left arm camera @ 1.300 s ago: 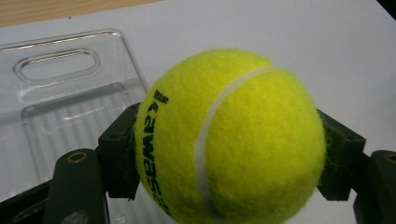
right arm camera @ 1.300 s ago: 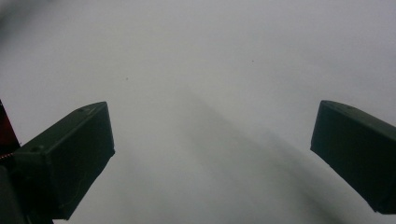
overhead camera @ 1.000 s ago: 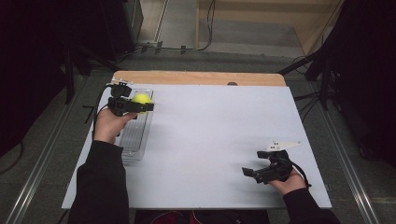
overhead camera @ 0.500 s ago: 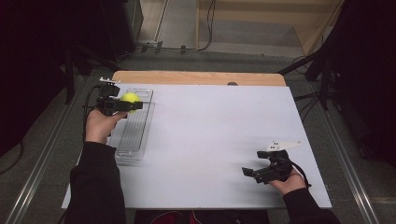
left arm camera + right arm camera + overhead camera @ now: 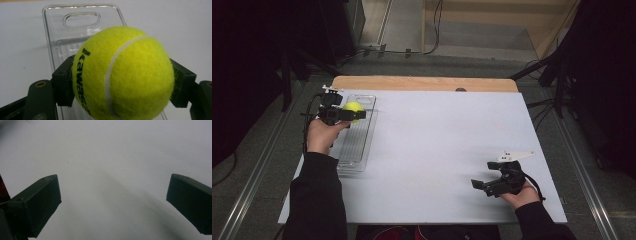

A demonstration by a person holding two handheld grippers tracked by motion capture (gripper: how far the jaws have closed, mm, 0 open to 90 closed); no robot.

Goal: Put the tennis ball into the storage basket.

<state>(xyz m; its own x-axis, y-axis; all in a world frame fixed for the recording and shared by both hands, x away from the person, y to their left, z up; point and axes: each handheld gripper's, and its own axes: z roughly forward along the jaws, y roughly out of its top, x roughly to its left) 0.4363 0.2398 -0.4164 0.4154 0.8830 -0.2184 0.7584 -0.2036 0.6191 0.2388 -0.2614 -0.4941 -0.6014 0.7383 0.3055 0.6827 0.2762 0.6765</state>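
Left gripper view has the left hand-held gripper [image 5: 122, 82] clamped on the tennis ball [image 5: 122, 75], held over the far end of the clear tray [image 5: 80, 20] near the worktop [image 5: 437, 150] edge. Risk as I see it: the fuzzy ball bounces or rolls out of that shallow tray if let go from up there. Right hand-held gripper [image 5: 112, 205] sits wide open, nothing in it, well apart.

Tray [image 5: 357, 145] lies lengthwise along the left edge of the surface [image 5: 432, 150], handle slot at the far end. Ball [image 5: 353, 109] sits between the left tongs [image 5: 354, 114], above the tray's far half, apparently clear of its floor. Right tongs [image 5: 482, 186] at the near right, well apart from the tray, over bare surface.
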